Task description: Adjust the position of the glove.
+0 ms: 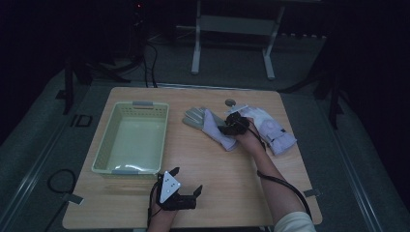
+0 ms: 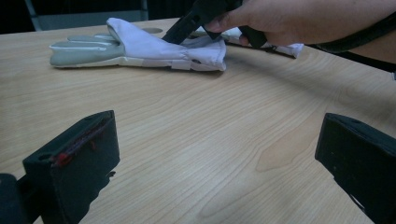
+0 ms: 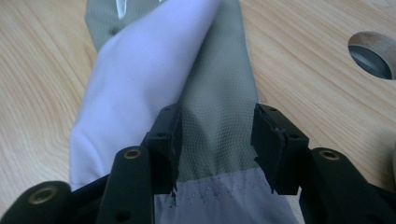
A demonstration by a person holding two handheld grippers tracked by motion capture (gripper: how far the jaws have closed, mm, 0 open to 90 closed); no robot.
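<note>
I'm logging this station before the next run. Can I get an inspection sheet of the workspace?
Surface: wooden table, round hole near far edge.
Job's things: two gloves, left glove and right glove, flat on table; basket at left.
Clutter: nothing seen.
Grippers: right gripper jaws astride left glove's grey part; left gripper open, over bare wood.
Cables: cable along right forearm; more on floor.
Surroundings: dark room, table frame behind.

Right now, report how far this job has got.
Done: nothing visible; the basket holds no glove. In hand: the right gripper straddles the left glove, its jaws on either side of a fold of fabric; whether they press yet is unclear. Left: probably lifting it; the other glove lies on the table, and the left gripper waits open.
</note>
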